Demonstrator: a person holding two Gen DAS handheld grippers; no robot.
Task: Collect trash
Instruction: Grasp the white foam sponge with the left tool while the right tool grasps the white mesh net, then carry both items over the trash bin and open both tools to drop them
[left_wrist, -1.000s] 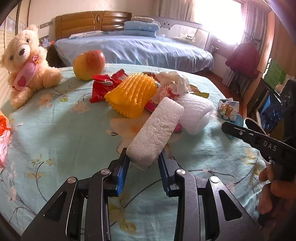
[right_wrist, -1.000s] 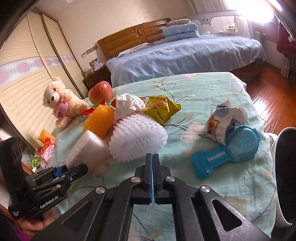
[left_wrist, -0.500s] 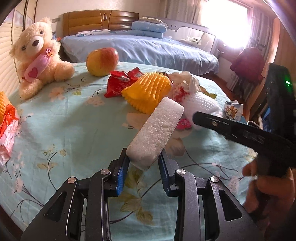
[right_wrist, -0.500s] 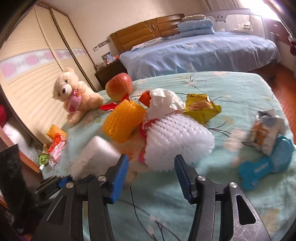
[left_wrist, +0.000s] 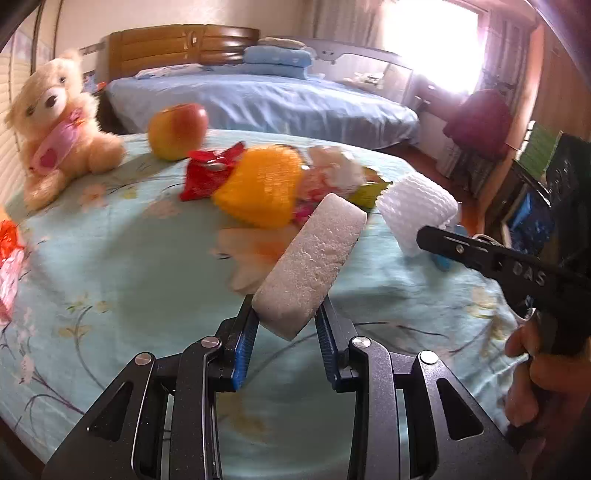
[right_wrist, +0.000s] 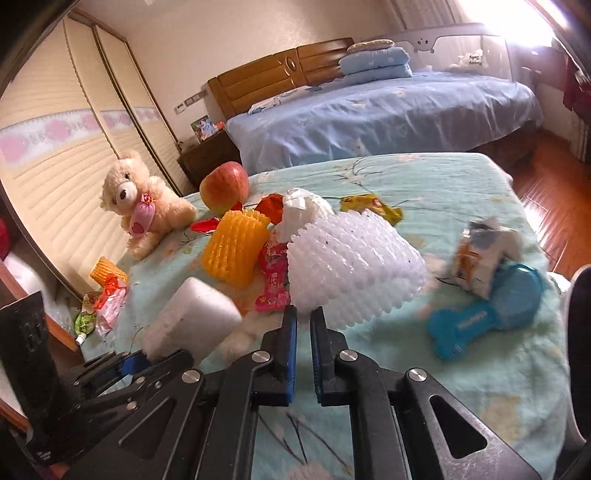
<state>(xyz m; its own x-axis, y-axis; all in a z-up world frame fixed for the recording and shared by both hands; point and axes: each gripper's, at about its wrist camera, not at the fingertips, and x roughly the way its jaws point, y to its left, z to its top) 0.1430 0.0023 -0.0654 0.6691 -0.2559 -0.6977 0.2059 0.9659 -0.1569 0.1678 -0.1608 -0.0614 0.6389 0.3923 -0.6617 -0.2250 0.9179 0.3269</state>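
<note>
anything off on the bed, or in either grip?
Wrappers and foam nets lie heaped mid-bed by the apple. The right gripper has just been closing and pinches only the white foam net's edge. The left gripper holds the foam block askew.

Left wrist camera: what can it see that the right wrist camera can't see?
Only the left wrist view shows the person's hand gripping a handle and a dark red cloth by the window. Only the right wrist view shows the crumpled wrapper. Both show the teddy bear, apple, orange foam net, the white foam block clamped in the left gripper, and the white foam net in the right gripper, whose jaws have just been closing on it.
</note>
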